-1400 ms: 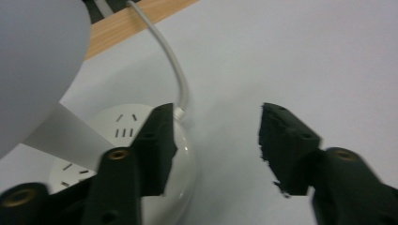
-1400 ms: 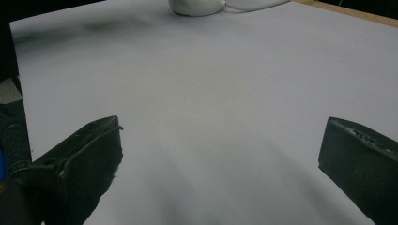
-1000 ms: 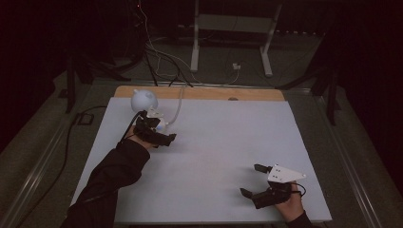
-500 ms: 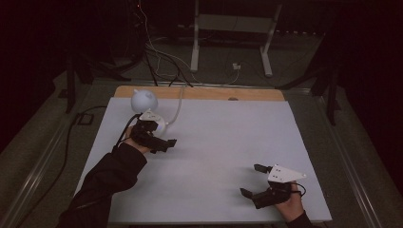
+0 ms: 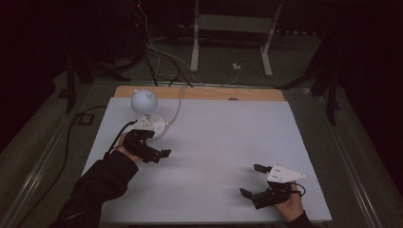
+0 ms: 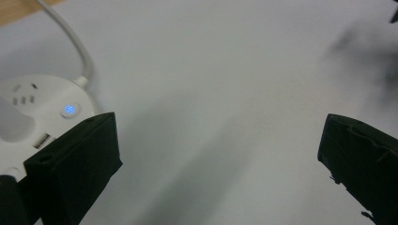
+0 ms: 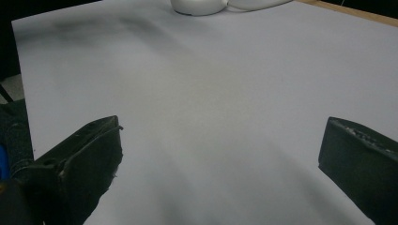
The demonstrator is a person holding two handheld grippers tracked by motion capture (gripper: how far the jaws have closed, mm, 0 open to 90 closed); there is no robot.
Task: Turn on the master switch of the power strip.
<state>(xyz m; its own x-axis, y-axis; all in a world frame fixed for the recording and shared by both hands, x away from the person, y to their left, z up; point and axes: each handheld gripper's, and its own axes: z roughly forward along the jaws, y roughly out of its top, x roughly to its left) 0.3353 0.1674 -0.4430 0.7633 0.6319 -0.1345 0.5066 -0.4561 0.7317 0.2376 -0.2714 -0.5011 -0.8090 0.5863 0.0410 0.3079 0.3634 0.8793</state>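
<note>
While we're holding the left gripper (image 5: pixel 154 147) wide open w/ nothing in it, it's sitting just beside the round white power strip (image 5: pixel 153 126) at the far left of the surface (image 5: pixel 223 137). Its blue light (image 6: pixel 69 109) is glowing. We're resting the right gripper (image 5: pixel 252 180) near the front right corner, also wide open & empty, well apart from the strip.

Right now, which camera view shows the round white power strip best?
The left gripper view: the power strip is close, showing sockets, USB port and lit blue button. The high view shows it whole but small, beside the left hand-held gripper. The right gripper view shows its far edge.
</note>
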